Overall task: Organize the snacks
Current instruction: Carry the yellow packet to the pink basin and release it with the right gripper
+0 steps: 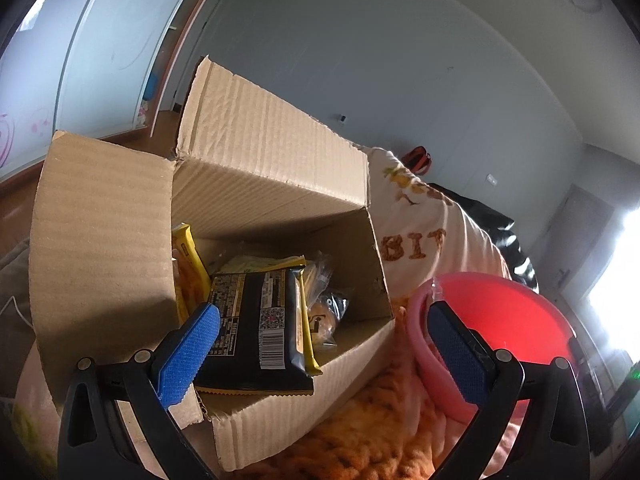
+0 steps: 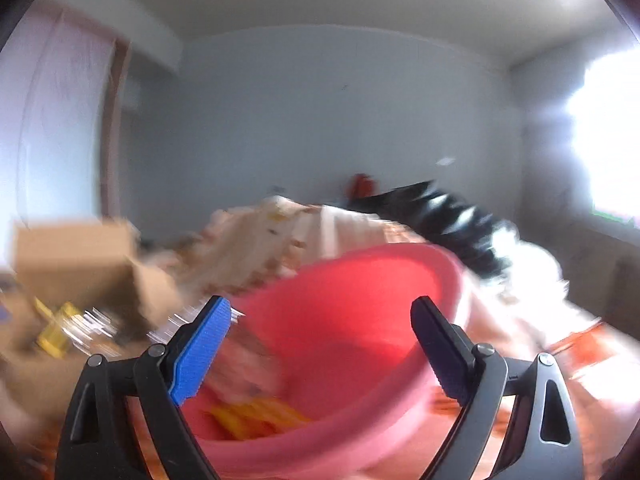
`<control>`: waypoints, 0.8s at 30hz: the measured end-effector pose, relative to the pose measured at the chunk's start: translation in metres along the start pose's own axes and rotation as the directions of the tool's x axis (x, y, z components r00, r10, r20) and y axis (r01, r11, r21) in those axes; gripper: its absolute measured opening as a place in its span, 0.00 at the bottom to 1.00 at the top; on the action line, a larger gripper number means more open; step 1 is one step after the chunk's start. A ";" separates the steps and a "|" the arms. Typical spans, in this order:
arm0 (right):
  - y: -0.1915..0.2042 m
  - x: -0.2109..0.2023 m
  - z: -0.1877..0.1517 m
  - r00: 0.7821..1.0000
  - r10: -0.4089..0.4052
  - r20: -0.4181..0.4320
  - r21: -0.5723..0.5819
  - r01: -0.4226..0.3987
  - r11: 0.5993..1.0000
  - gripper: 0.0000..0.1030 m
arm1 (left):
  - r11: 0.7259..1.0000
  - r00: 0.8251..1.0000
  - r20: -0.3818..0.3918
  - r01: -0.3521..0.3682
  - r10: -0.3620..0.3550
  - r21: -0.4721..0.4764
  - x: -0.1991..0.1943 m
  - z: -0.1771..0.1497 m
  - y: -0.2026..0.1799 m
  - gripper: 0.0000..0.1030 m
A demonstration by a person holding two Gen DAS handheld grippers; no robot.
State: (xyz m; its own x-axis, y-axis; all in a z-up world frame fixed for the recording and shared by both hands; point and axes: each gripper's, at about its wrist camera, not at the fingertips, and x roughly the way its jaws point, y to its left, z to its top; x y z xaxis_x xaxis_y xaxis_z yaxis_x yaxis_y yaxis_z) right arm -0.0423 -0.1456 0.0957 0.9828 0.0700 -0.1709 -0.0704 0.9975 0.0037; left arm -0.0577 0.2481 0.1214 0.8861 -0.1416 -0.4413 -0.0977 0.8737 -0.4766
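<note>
An open cardboard box (image 1: pixel 280 416) stands on an orange blanket and holds several snack packets. Uppermost lies a black packet with yellow edges (image 1: pixel 256 320), with a yellow packet (image 1: pixel 188 272) to its left and clear-wrapped snacks (image 1: pixel 328 312) to its right. My left gripper (image 1: pixel 320 348) hovers open over the box's near edge, empty. A red-pink plastic basin (image 1: pixel 496 312) sits right of the box. In the blurred right wrist view my right gripper (image 2: pixel 320 344) stands open above the basin (image 2: pixel 360 420). Nothing is between its fingers. A pale wrapped snack (image 2: pixel 248 368) and an orange-yellow packet (image 2: pixel 256 420) lie inside.
The orange knitted blanket (image 1: pixel 380 432) covers the surface under box and basin. A white pillow with orange lettering (image 1: pixel 420 216) and a black-and-white garment (image 1: pixel 496 224) lie behind. The box's tall flaps (image 1: pixel 100 240) rise at left and rear. The box (image 2: pixel 80 252) appears left in the right wrist view.
</note>
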 end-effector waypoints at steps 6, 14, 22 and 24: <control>-0.012 0.010 0.020 0.981 0.195 0.007 0.176 -0.193 0.965 0.90 | 1.000 1.000 0.000 0.012 -0.012 -0.003 -0.002 0.001 0.001 0.99; -0.010 0.031 0.032 0.954 0.299 0.001 0.241 -0.291 0.926 0.94 | 0.999 1.000 0.007 0.030 -0.030 -0.021 -0.009 0.004 0.008 0.99; -0.004 0.009 0.028 0.982 0.183 0.048 0.206 -0.189 0.960 1.00 | 0.998 0.999 0.021 0.039 -0.038 -0.042 -0.017 0.010 0.015 0.99; 0.002 0.005 0.030 0.991 0.133 0.031 0.189 -0.136 0.972 1.00 | 0.998 0.999 0.025 0.042 -0.041 -0.047 -0.017 0.012 0.016 0.99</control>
State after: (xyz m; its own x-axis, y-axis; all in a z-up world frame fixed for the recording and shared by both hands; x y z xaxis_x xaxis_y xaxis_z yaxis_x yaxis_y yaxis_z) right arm -0.0326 -0.1432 0.1245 0.9696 0.2020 -0.1382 -0.1701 0.9621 0.2131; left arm -0.0693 0.2698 0.1302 0.9006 -0.1652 -0.4020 -0.0817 0.8441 -0.5300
